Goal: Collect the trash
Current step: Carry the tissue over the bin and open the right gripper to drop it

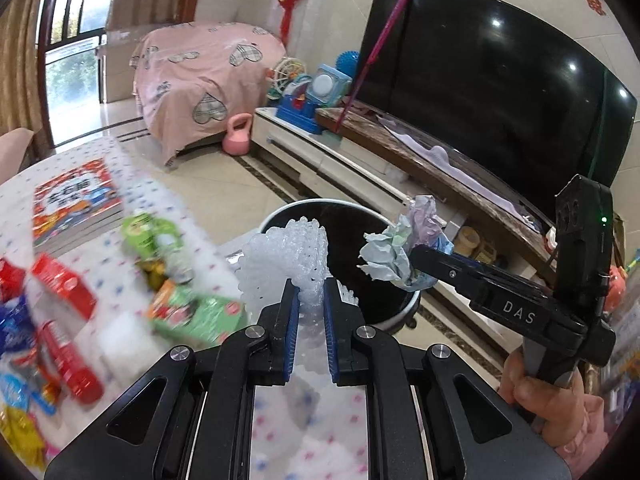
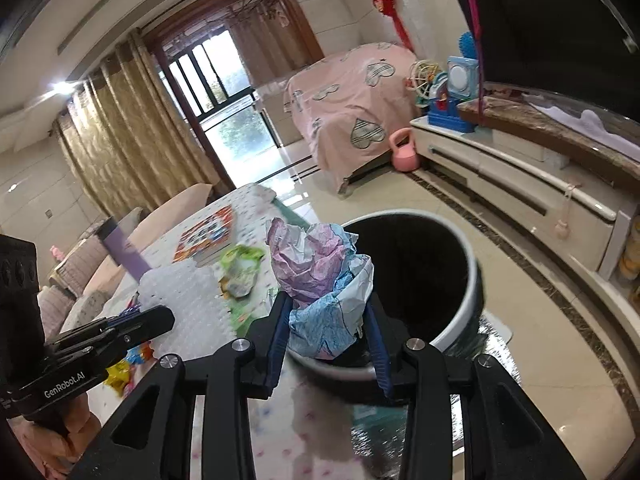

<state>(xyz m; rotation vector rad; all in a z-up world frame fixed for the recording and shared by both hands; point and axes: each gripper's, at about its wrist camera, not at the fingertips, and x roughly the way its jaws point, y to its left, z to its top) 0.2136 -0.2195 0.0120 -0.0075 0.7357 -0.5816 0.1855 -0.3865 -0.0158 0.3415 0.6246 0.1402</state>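
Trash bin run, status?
Left gripper shut on foam netting. Right gripper shut on crumpled paper. Both near bin. Nothing blocking.

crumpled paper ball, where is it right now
The crumpled paper ball is clamped in the right gripper, held up near the trash bin, right of the foam netting in the left gripper.

Worktop [image 1: 92, 152] under white cloth with small coloured dots. On it: picture book [image 1: 76, 200] at 10 o'clock; green snack wrapper [image 1: 152, 232] just inboard of book; red box [image 1: 64, 284] and red tube [image 1: 68, 360] toward 8 o'clock; green-and-orange packet [image 1: 196, 312] near centre; blue and yellow wrappers at 7 o'clock edge, blurred. Tiled floor [image 2: 540, 340] carries black bin with white rim [image 2: 476, 276], at 3 o'clock from the worktop.
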